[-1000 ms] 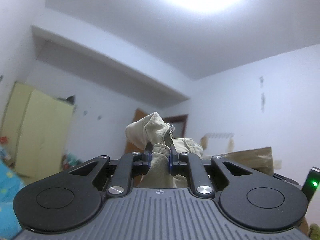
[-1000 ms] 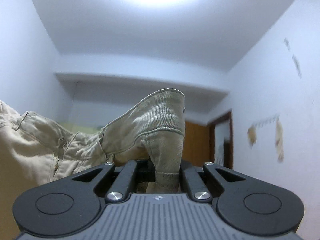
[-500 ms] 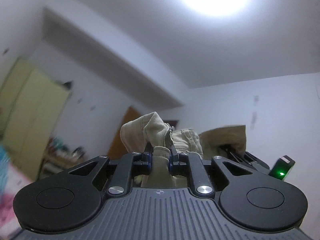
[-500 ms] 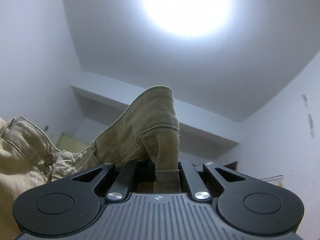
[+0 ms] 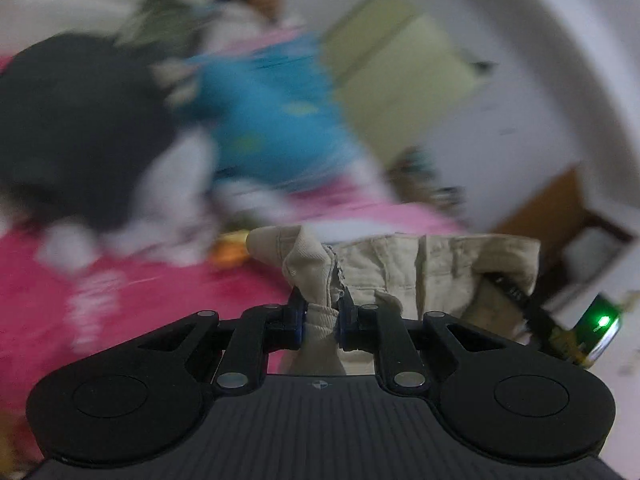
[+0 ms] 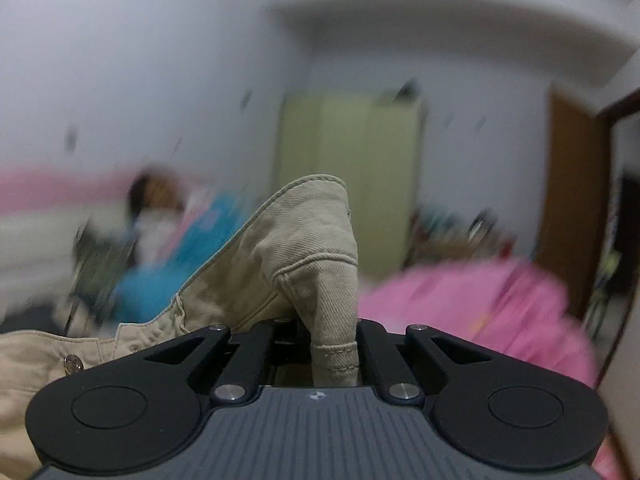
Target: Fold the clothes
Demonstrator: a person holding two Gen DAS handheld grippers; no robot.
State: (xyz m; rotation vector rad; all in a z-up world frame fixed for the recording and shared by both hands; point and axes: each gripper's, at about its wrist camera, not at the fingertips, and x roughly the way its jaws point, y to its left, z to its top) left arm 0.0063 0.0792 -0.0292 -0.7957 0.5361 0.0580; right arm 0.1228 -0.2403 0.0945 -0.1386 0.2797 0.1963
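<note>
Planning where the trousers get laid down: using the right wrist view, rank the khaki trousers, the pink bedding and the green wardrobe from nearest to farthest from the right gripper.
1. khaki trousers: pinched in the right gripper.
2. pink bedding: lower right, just beyond.
3. green wardrobe: centre, against the far wall.

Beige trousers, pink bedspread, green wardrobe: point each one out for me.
beige trousers (image 6: 304,240): right wrist view, on the raised waistband fold.
pink bedspread (image 5: 132,284): left wrist view, on bare cover.
green wardrobe (image 6: 348,152): right wrist view, on its door.
</note>
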